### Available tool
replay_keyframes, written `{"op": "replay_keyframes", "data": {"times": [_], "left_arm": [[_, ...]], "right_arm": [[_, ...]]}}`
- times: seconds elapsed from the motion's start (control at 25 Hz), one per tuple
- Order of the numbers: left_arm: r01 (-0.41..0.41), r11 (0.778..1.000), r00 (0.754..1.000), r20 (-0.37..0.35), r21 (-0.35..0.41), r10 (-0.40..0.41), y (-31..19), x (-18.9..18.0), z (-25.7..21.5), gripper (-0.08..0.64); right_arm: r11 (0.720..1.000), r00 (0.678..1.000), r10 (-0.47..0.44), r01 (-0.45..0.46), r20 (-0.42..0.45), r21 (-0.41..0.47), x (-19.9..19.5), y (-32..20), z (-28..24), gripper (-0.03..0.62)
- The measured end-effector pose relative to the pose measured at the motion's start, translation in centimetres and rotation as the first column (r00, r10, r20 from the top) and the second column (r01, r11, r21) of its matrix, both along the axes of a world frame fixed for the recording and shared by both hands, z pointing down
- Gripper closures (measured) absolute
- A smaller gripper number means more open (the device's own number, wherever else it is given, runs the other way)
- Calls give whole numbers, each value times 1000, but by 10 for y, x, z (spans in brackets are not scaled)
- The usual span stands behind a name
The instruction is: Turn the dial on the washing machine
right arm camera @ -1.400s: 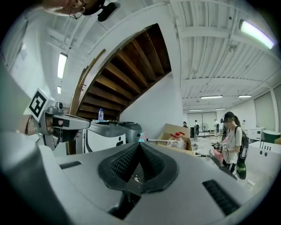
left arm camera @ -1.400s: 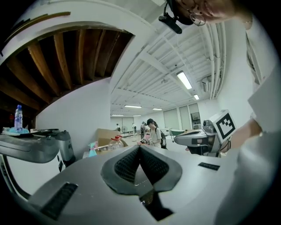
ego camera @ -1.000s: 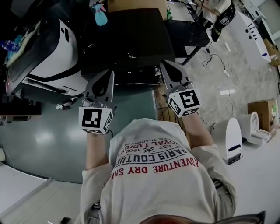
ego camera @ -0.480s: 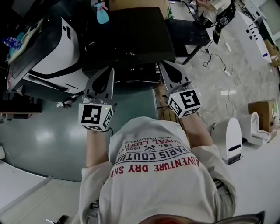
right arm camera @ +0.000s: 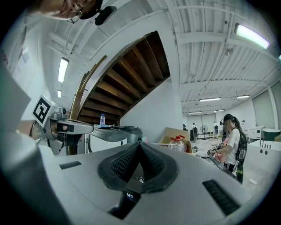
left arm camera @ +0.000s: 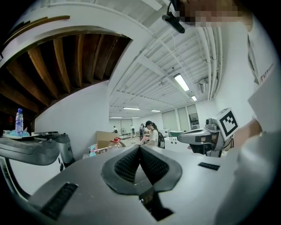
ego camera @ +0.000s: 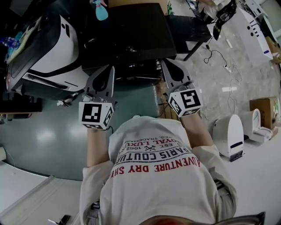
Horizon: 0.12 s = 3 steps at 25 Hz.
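A black-topped machine stands just ahead of me in the head view; no dial can be made out on its dark front edge. My left gripper and right gripper are held side by side in front of the person's chest, tips pointing at that front edge and short of it. Both are shut with nothing between the pads. In the left gripper view the left gripper points out over the room, and the right gripper does the same in its own view. The machine is in neither gripper view.
A white and black appliance stands at the left, with a blue spray bottle behind the machine. Cables, a white unit and a cardboard box lie on the floor at the right. People stand far off.
Both grippers keep nearly the same place and stay shut. The head view has shifted a little, so the floor items at the right sit slightly lower.
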<state>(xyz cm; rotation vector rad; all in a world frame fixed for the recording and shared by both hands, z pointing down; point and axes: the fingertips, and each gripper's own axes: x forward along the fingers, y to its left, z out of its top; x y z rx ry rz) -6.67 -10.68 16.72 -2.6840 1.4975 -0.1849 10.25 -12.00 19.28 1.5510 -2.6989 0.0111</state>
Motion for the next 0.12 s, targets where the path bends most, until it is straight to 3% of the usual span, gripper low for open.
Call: {"op": "replay_keyframes", "data": {"times": [0.12], "left_arm": [[8,1000,1000,6,-8,-8,0,-3,4,545]], "right_arm": [[1000,1000,5,-5,-13,2,-1,0,2,566]]}}
